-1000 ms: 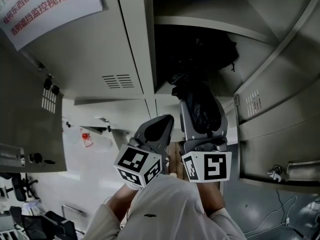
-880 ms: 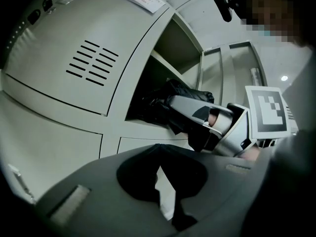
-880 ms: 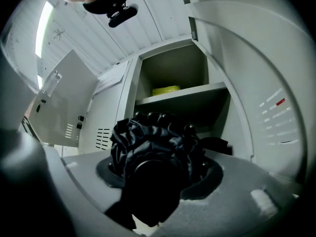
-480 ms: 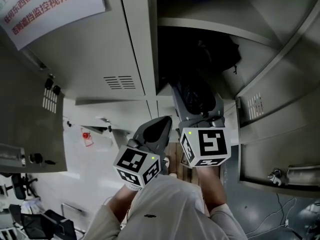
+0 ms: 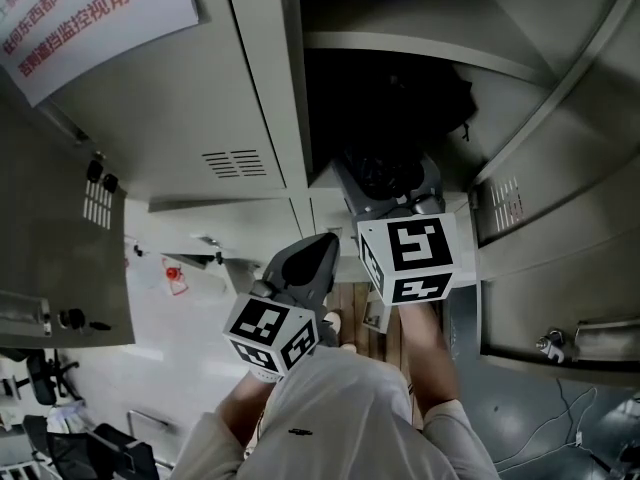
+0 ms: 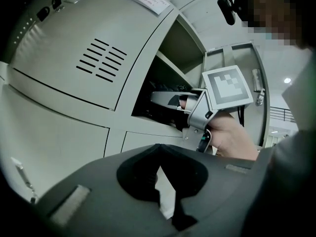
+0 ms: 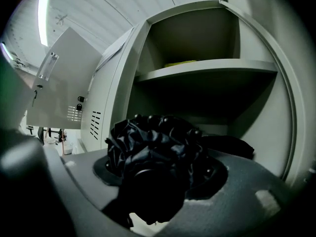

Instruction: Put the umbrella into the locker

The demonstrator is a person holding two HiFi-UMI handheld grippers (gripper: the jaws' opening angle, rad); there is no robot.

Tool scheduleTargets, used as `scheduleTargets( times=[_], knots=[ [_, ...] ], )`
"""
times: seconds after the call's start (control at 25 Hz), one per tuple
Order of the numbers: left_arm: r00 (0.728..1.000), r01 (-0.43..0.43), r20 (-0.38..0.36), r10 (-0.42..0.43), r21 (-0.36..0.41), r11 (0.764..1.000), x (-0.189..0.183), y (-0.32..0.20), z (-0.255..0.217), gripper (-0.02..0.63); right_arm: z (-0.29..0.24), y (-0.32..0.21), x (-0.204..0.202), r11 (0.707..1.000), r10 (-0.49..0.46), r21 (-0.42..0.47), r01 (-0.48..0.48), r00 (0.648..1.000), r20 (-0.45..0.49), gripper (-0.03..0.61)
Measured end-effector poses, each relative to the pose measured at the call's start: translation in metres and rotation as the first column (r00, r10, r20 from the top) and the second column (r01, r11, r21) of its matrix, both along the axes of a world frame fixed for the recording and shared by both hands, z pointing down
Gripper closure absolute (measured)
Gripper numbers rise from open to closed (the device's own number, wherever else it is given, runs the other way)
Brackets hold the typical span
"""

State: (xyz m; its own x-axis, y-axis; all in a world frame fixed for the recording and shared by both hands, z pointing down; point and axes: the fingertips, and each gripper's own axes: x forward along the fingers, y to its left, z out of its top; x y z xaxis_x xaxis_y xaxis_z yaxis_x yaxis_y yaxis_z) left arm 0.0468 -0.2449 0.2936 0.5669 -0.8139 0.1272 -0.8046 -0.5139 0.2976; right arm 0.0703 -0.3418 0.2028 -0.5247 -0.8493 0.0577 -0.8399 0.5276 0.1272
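The umbrella (image 7: 153, 152), black and folded into a crumpled bundle, lies level in the mouth of the open locker (image 7: 279, 107), its far end pointing into the compartment. It sits between the jaws of the right gripper (image 5: 386, 171). These jaws have just been opening and now stand wide apart, the fabric bulging out to both sides of the gap. The umbrella is below the locker's inner shelf (image 7: 207, 67), on which something yellow (image 7: 180, 63) lies. Another dark bundle (image 7: 232, 144) rests deeper in the locker, behind the umbrella and to its right.

A person's hand (image 6: 232, 135) grips the right gripper just outside the locker's opening, with the marker cube (image 5: 410, 258) facing up toward the head camera. The locker's own door (image 5: 545, 208) hangs open on the right of the opening.

The left gripper (image 5: 322, 243) is held outside the locker, below and left of the opening, apart from the umbrella. Its jaws are together with only a thin slit between them.

Left of the opening stands a closed door with vent slits (image 5: 235, 163). A paper notice with red print (image 5: 90, 13) is stuck on that door, higher up.
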Motion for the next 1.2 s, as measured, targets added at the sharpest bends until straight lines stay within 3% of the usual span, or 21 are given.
scheduleTargets(
  times=[0.44,0.8,1.2],
  knots=[
    [1.000,0.020,-0.006,-0.020,-0.016,1.000,0.000,0.003,0.006,0.597,0.021,0.006,0.000,0.998,-0.017,-0.059,0.009,0.990,-0.143,0.227],
    [1.000,0.007,0.001,-0.007,-0.031,1.000,0.007,0.014,0.011,0.597,0.024,0.017,0.015,0.998,-0.002,-0.060,-0.005,0.994,-0.106,0.229],
    [1.000,0.004,0.011,-0.003,-0.043,0.999,0.008,0.028,0.015,0.597,0.023,0.041,0.039,0.997,0.069,-0.037,-0.068,0.997,0.028,0.229]
  ],
)
